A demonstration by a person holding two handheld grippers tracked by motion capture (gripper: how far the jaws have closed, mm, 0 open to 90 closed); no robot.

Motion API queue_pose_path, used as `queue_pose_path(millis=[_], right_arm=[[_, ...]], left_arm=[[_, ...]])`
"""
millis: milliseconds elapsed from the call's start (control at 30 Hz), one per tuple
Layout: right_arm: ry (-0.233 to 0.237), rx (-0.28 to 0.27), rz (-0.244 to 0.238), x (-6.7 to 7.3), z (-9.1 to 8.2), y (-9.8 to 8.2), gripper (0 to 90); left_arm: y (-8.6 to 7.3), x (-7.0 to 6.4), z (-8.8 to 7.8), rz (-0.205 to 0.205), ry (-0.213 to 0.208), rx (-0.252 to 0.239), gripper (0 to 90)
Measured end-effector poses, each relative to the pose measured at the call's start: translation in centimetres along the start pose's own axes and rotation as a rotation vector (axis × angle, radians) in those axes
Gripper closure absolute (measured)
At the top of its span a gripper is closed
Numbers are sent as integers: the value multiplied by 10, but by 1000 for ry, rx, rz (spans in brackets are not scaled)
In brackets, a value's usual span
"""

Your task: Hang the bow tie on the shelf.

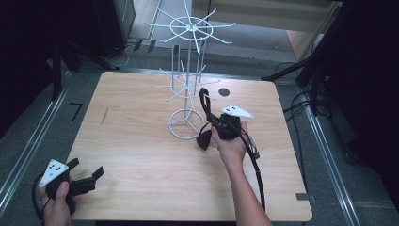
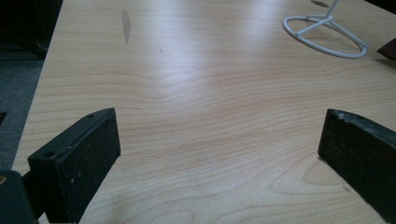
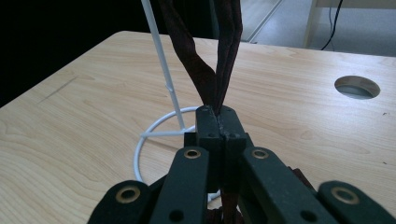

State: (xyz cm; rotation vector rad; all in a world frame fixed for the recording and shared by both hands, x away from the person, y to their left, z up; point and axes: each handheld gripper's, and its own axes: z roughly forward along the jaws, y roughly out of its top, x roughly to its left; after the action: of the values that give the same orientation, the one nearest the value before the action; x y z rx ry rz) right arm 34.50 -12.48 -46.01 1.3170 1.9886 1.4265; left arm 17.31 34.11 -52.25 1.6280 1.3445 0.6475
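Observation:
A dark red fabric strap [image 1: 204, 101] rises in a loop beside the white wire stand [image 1: 188, 70] in the middle of the table. My right gripper [image 1: 214, 120] is shut on the strap just right of the stand's ring base [image 1: 187, 123], and the strap's lower end [image 1: 203, 140] hangs under it. In the right gripper view the jaws [image 3: 218, 114] pinch both bands of the strap [image 3: 224, 56] together, with the stand's pole [image 3: 161, 60] to the left. My left gripper [image 1: 87, 168] rests open at the table's near left corner, nothing between its jaws [image 2: 223, 135].
The wooden table [image 1: 141, 141] has a round cable hole [image 1: 224, 92] near its far edge, behind the stand. The stand's wire arms [image 1: 188, 26] spread out at two levels. Dark tripod legs and cables lie on the floor at both sides.

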Motion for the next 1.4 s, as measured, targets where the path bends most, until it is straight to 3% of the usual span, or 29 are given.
queue_pose_path(millis=[300,567,667,767,867,1000,1067,1400], right_arm=[[-19,32,3,-2,16,-9,900],[-1,40,-7,-2,18,-11,895],[6,45,-26,-4,17,-10,594],[-30,71,-54,-3,12,-9,321],[-49,96,-57,-4,6,-8,105],[-54,93,-73,-8,-5,-8,1],[-43,84,-73,-11,-12,-9,0],[-80,59,-59,-32,-44,-17,0]], left_arm=[[0,0,0,0,-1,0,0],[0,0,0,-2,0,-1,0],[0,0,0,-3,-1,-3,0],[0,0,0,-2,-2,-2,0],[0,0,0,-1,-1,1,0],[0,0,0,1,0,0,0],[0,0,0,2,0,0,0],[0,0,0,2,1,1,0]])
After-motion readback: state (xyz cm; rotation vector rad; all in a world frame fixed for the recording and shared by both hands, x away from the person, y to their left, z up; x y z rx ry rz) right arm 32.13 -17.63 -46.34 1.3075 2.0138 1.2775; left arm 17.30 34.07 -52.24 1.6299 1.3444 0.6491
